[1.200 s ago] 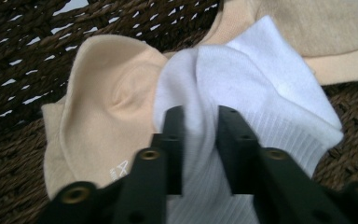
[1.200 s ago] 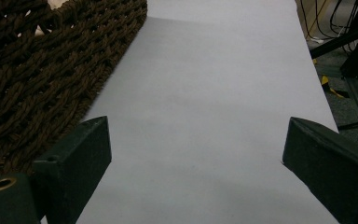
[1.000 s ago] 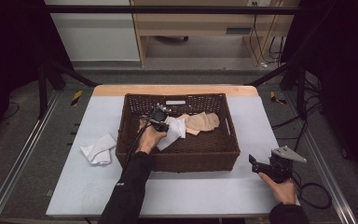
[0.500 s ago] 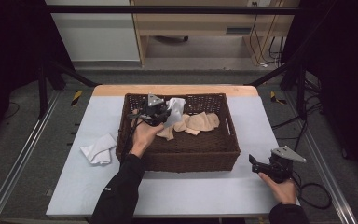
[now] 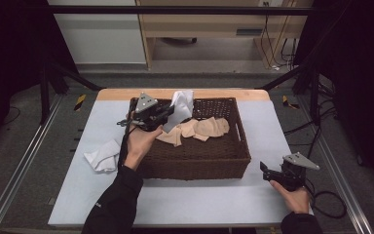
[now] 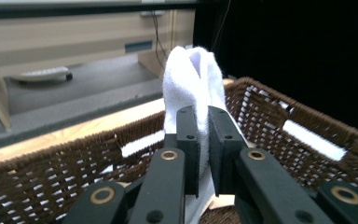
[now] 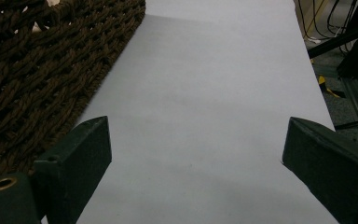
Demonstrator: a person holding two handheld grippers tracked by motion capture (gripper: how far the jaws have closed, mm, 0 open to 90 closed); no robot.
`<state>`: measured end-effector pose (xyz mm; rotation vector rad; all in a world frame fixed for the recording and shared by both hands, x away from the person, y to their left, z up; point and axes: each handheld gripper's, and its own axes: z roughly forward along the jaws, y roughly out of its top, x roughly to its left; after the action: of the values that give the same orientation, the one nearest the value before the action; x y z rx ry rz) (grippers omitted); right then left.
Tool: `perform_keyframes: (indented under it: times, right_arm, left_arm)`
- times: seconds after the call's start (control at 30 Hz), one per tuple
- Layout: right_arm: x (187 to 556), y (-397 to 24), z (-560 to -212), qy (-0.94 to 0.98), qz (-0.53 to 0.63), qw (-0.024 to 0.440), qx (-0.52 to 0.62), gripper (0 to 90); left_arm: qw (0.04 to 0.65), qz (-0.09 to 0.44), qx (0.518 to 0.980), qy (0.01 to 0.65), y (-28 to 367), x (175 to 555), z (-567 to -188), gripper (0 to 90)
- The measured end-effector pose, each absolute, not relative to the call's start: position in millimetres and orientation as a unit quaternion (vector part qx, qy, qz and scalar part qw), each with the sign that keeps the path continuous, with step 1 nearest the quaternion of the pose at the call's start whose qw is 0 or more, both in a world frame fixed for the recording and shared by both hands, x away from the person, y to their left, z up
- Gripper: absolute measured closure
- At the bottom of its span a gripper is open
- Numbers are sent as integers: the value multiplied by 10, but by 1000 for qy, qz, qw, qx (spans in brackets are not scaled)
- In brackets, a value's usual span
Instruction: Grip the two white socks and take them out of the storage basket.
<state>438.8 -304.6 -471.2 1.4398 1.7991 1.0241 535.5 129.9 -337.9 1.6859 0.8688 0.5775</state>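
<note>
The left gripper point(image 5: 168, 113) had risen from the floor of the wicker basket point(image 5: 195, 163) to above its far-left corner since a second earlier, and its jaws were clamped flat on a white sock point(image 5: 181, 108), which now hung clear above the rim instead of lying among the others; in the left gripper view the sock point(image 6: 191, 88) stood up between the closed pads with its lower end trailing down out of sight behind the jaws; this suggested the sock was being lifted out, probably to join the white sock on the table point(image 5: 103, 156) left of the basket, though where it would go could not be read from the frames; the beige socks point(image 5: 199, 129) lay in the basket's far half; the right gripper point(image 5: 272, 171) had kept to the near-right table point(image 5: 199, 202), jaws wide apart and holding nothing, beside the basket wall point(image 7: 42, 70); how many beige socks there were was hard to make out, since they overlapped, and the left hand point(image 5: 139, 144) covered part of the basket's left side.
</note>
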Motion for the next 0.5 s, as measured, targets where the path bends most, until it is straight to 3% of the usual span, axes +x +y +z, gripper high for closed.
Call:
perform_keyframes:
  times: [0.5]
  right_arm:
    - [4385, -3048, -4710, 678, 386, 309, 545, 82]
  left_arm:
    - [600, 270, 661, 360, 1797, 4912, -3023, 834]
